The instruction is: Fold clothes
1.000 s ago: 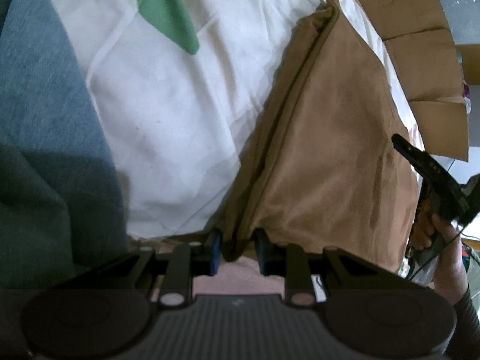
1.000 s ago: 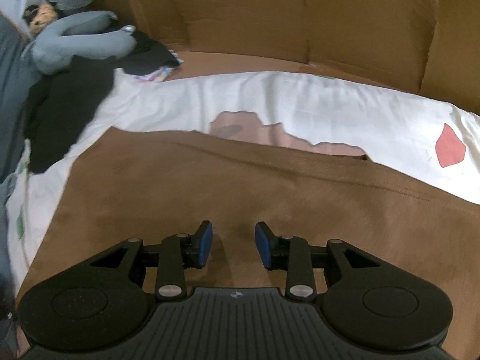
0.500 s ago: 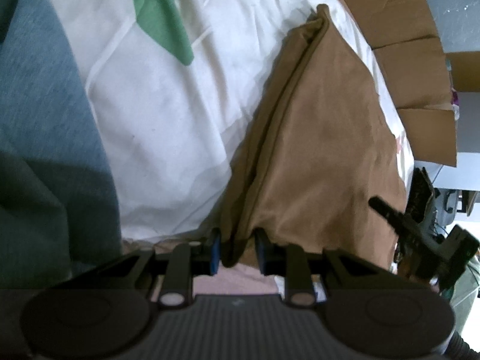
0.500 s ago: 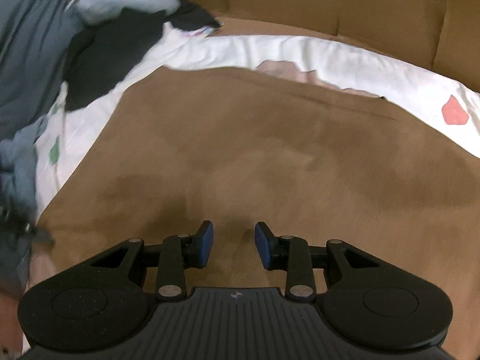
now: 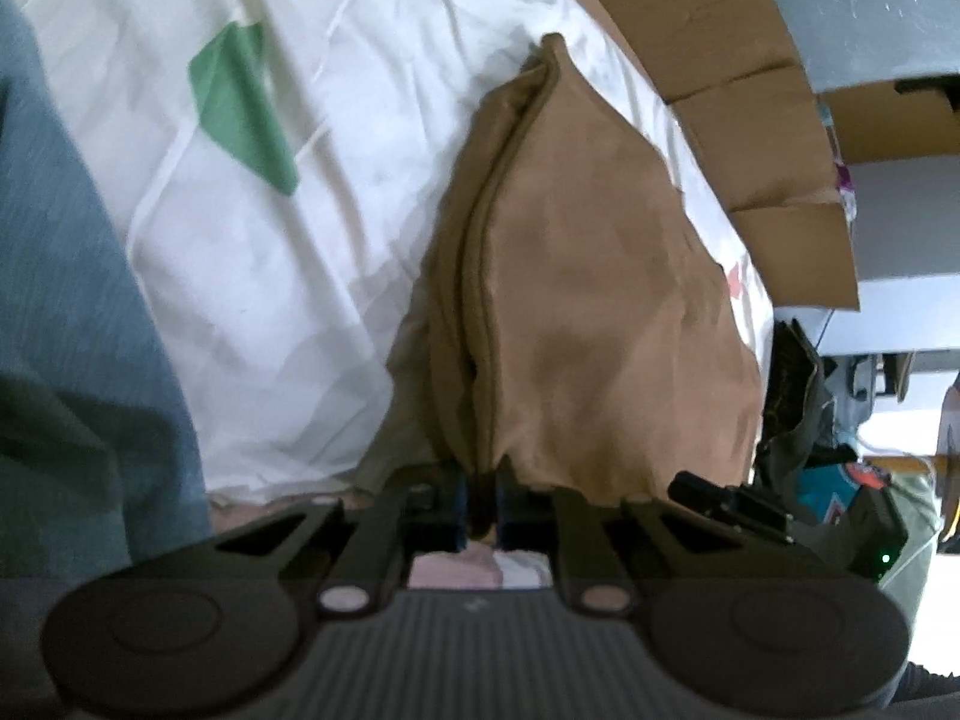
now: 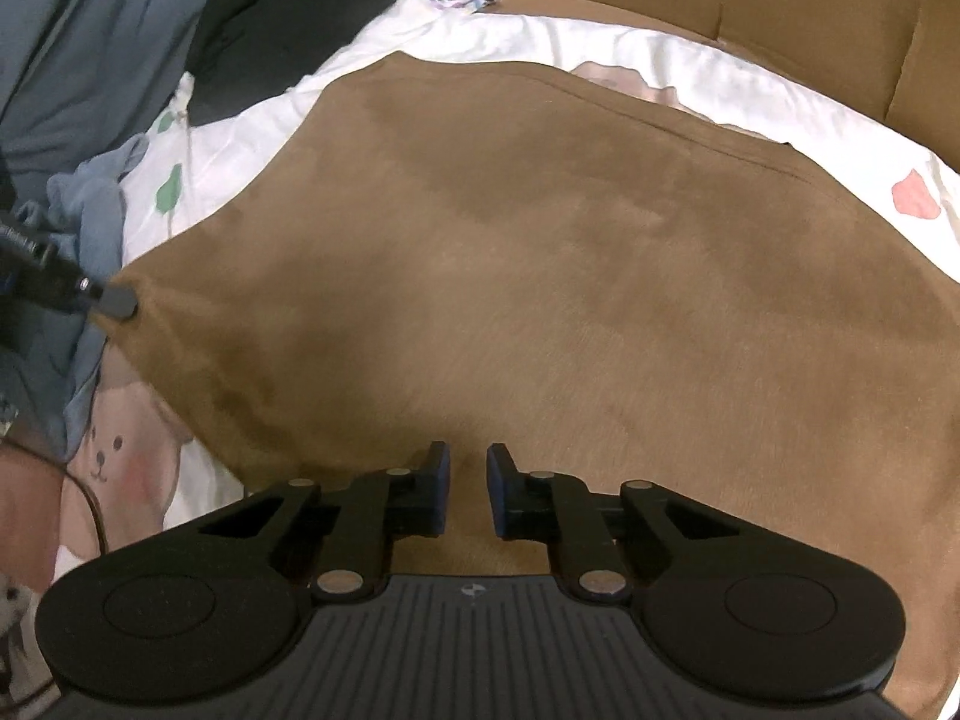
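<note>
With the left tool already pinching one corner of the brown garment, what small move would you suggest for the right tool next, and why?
Probably close the right tool fully on the near edge of the brown garment. Its jaws have just been narrowing but a gap remains, with cloth beneath them, while the left tool already clamps its corner; both corners need holding before the fold.

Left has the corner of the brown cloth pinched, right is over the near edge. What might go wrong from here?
1. The left gripper pinches only a thin bunch of the brown cloth; a pull may slip it free.
2. The right gripper has just been closing, yet a gap remains and no cloth shows between its fingers; it may close on nothing.
3. The white sheet underneath could get caught too.
</note>
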Demonstrator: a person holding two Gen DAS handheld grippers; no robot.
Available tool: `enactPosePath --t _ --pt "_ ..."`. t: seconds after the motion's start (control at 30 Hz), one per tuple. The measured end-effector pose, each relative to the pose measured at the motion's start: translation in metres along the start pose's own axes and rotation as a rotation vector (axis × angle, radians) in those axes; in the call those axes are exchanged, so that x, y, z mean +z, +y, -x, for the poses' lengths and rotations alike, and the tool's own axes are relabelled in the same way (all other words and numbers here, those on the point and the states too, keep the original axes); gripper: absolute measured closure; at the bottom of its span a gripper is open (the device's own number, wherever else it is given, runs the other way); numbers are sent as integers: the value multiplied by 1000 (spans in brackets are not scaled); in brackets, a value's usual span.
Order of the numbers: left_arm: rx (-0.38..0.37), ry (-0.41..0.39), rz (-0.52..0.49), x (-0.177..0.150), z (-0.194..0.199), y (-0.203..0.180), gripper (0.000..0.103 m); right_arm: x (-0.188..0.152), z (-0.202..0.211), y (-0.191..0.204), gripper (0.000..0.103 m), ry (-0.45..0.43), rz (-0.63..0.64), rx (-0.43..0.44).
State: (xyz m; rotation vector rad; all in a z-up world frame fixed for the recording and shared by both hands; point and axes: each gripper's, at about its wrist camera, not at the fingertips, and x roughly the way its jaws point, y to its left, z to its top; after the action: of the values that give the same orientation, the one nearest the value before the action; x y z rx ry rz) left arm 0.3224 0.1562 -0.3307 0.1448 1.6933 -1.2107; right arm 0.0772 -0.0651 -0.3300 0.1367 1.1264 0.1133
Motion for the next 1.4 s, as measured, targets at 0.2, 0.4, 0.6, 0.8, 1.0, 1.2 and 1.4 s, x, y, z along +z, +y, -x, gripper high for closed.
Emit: enactPosePath --t 0.2,0.4,0.6,0.8,1.0,1.2,1.4 --pt "1 46 -36 4 16 -6 96 -8 -8 6 91 43 16 12" --pt "-32 44 -15 2 22 -13 96 -19 -20 7 92 72 13 24" --pt "-101 33 -20 3 26 -31 97 -21 -24 8 92 79 27 38" --pt "-149 11 -17 3 33 -42 97 -26 -22 7 92 98 27 56" --pt "-170 -2 -10 1 37 -46 97 -32 -19 10 92 117 40 65" --pt "-172 -8 0 -1 41 -46 97 -23 8 24 90 85 102 64" --pt "-179 -13 14 1 45 -48 97 9 27 46 73 -14 176 109"
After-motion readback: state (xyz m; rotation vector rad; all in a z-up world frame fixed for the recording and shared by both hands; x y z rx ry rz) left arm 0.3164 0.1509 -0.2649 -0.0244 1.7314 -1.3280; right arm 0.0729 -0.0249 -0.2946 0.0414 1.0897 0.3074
